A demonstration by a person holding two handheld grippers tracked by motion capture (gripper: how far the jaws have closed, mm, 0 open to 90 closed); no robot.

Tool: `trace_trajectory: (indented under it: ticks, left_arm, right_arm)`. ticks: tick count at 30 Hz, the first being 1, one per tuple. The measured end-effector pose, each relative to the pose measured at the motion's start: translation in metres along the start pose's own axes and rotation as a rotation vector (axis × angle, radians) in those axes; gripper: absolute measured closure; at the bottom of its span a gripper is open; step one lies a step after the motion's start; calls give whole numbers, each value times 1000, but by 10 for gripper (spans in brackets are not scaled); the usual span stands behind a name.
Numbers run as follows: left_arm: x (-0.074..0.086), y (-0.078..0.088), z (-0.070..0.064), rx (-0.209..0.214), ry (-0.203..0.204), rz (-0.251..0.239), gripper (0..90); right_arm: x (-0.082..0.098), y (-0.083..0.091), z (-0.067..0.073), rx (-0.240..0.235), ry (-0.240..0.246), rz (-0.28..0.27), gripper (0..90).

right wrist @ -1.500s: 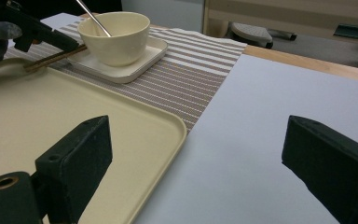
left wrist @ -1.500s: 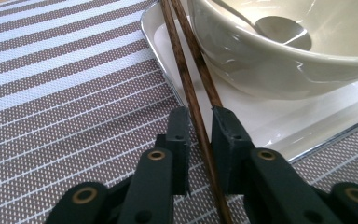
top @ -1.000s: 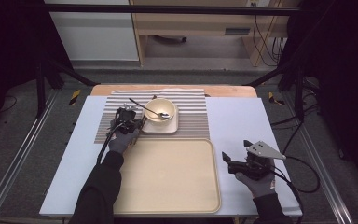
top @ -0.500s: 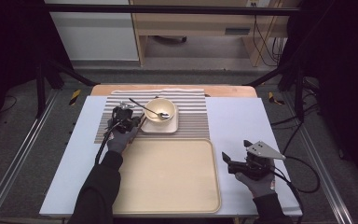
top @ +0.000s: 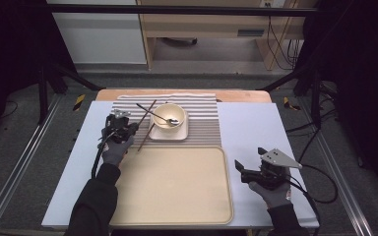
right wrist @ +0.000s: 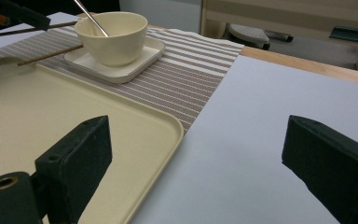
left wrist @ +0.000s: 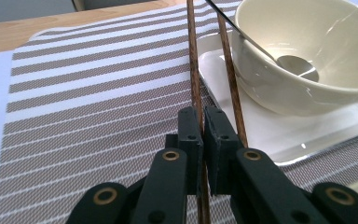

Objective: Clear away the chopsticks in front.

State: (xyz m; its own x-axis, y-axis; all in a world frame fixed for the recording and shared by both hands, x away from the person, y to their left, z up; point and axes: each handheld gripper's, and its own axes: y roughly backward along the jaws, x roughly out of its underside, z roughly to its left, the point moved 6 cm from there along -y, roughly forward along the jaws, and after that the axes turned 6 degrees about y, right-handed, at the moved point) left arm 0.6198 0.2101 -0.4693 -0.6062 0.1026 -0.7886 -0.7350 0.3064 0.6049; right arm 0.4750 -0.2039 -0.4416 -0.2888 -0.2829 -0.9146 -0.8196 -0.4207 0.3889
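While our left gripper (left wrist: 201, 140) clamps one chopstick (left wrist: 194, 70) beside the bowl (left wrist: 307, 51), our right gripper (right wrist: 196, 172) gapes empty.

On the bench (top: 256, 147) a mat (top: 204, 123) lay at the far side, with a tray (top: 172, 187) just in front of it on the near side. A plate (top: 170, 133) sat on the mat, and a bowl (top: 169, 116) stood on the plate with a spoon (top: 158, 115) in it, its handle leaning out to the left. Two chopsticks (top: 146, 124) lay to the left of the plate, one of them clamped in the left gripper (top: 128, 129), which sat over the mat's left edge. The right gripper (top: 246, 169) rested well apart, to the right of the tray, jaws apart with only bare bench between them.
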Motion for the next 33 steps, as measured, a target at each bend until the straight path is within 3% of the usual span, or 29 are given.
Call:
trace_trajectory:
  ticks: [14, 33]
  left_arm:
    - [20, 47, 14, -14, 4, -42, 852]
    - [42, 101, 28, -28, 54, -84, 852]
  right_arm:
    - [0, 1, 0, -1, -5, -1, 75]
    - [0, 2, 1, -8, -5, -2, 56]
